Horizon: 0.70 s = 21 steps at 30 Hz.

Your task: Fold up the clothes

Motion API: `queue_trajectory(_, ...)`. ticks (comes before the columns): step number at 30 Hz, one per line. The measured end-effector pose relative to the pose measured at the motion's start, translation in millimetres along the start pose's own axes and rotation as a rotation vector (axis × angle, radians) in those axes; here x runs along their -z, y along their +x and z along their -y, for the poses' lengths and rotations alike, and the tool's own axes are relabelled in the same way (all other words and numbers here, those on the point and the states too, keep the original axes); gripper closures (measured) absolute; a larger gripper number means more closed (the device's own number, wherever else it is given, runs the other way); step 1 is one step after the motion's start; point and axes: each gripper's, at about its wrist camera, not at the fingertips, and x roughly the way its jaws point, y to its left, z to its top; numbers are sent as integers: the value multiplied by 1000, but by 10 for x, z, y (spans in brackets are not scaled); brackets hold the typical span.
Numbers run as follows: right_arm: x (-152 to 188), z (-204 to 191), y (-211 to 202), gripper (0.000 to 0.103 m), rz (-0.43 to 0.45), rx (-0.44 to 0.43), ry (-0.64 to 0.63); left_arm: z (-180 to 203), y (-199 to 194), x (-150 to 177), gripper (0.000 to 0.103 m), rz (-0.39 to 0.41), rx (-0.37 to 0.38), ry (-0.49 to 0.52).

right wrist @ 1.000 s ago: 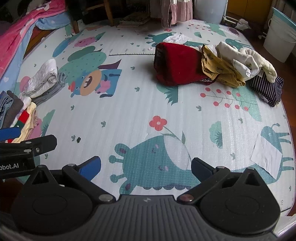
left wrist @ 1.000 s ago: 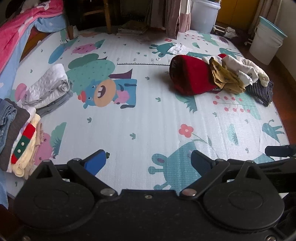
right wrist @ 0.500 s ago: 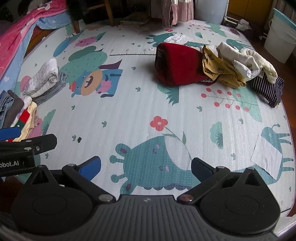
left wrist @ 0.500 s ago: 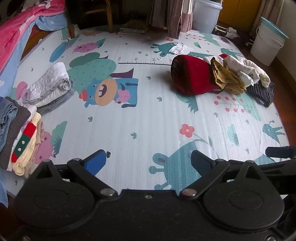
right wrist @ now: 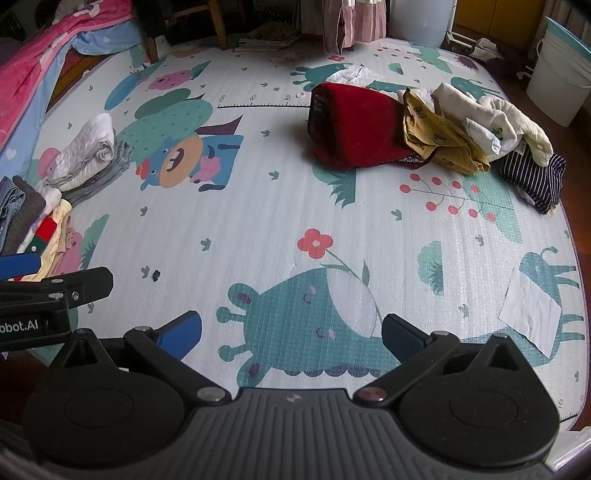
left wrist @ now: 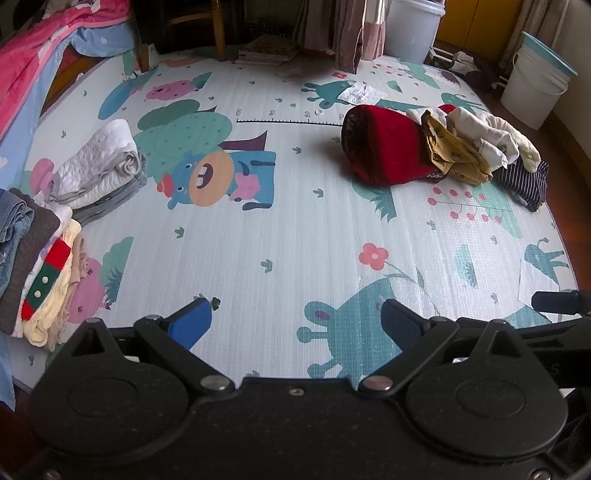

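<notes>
An unfolded heap lies at the far right of the cartoon play mat [left wrist: 295, 229]: a red garment [left wrist: 384, 147] [right wrist: 354, 125], a mustard one [left wrist: 454, 155] [right wrist: 439, 140], cream pieces [left wrist: 491, 133] [right wrist: 491, 114] and a navy striped one [left wrist: 524, 181] [right wrist: 535, 173]. Folded clothes sit at the left: a white quilted item on a grey one [left wrist: 99, 166] [right wrist: 85, 155], and a stack with denim, brown and cream layers [left wrist: 33, 258] [right wrist: 33, 221]. My left gripper [left wrist: 295, 317] and right gripper [right wrist: 291, 328] hover open over the mat's near edge, both with nothing between the fingers.
A pink blanket [left wrist: 33, 55] covers a bed at the left. White buckets [left wrist: 535, 81] [right wrist: 561, 74] stand beyond the mat's right corner, another one [left wrist: 410, 26] by a curtain at the back. A white paper [right wrist: 532, 314] lies on the mat near right. Chair legs [left wrist: 218, 29] stand behind.
Both grippers have drifted slightly backward and up, so the clothes sit a touch farther away. No garment has moved and both stay open.
</notes>
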Motion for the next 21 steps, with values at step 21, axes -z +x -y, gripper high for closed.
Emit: queue_trajectory(21, 42, -80, -128, 0, -9, 7, 1, 48, -15, -38, 4, -6, 1, -7)
